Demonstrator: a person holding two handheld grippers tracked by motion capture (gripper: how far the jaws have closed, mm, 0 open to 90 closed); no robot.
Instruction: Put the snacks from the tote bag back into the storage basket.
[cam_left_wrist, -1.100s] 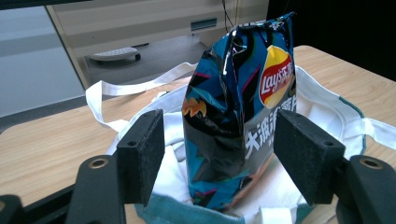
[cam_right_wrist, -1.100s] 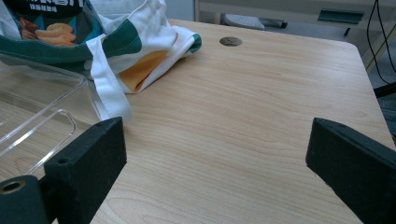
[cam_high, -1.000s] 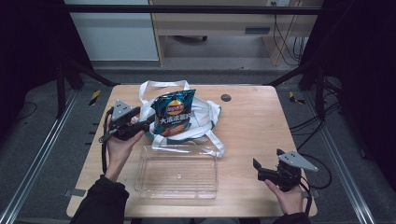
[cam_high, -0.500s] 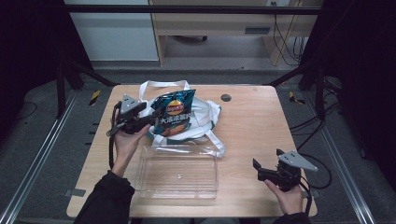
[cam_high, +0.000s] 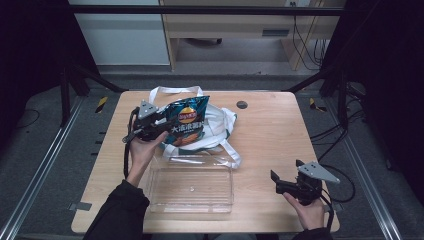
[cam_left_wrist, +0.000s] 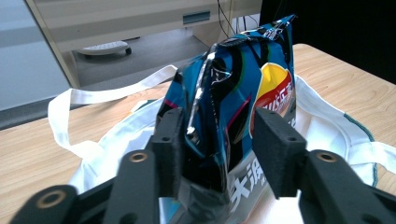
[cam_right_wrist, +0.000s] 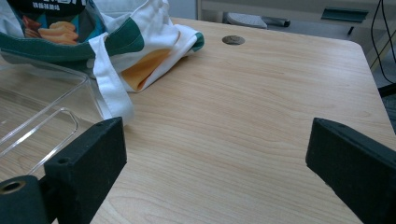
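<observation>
1. High view: a person stands at a pale wooden worktop (cam_high: 280, 135) with a hand tool in each hand. The left tool (cam_high: 159, 125) is at the near left edge of a blue crisp bag (cam_high: 186, 122), which stands upright on a white tote bag (cam_high: 220, 122) spread over the far middle of the worktop. A clear plastic tray (cam_high: 192, 186) lies just in front of the tote, one white strap touching its far rim. The right tool (cam_high: 280, 186) rests low at the near right corner, well apart from the bag – nothing between its jaws.

2. Left gripper view: the left tool (cam_left_wrist: 219, 149) has its two black jaws either side of the crisp bag's (cam_left_wrist: 233, 107) folded side seam. The jaws have just been closing and stand about half apart, with the bag between them. The left pad lies against the crinkled foil; the right pad appears to touch the bag's printed face, though the angle leaves that contact uncertain. The tote bag (cam_left_wrist: 327, 126) and its looped handle lie behind.

3. Right gripper view: the right tool (cam_right_wrist: 215, 154) is wide open over bare wood – both jaws apart, holding nothing. The tray's (cam_right_wrist: 42, 112) corner and the tote bag (cam_right_wrist: 140, 51) lie at upper left.
</observation>
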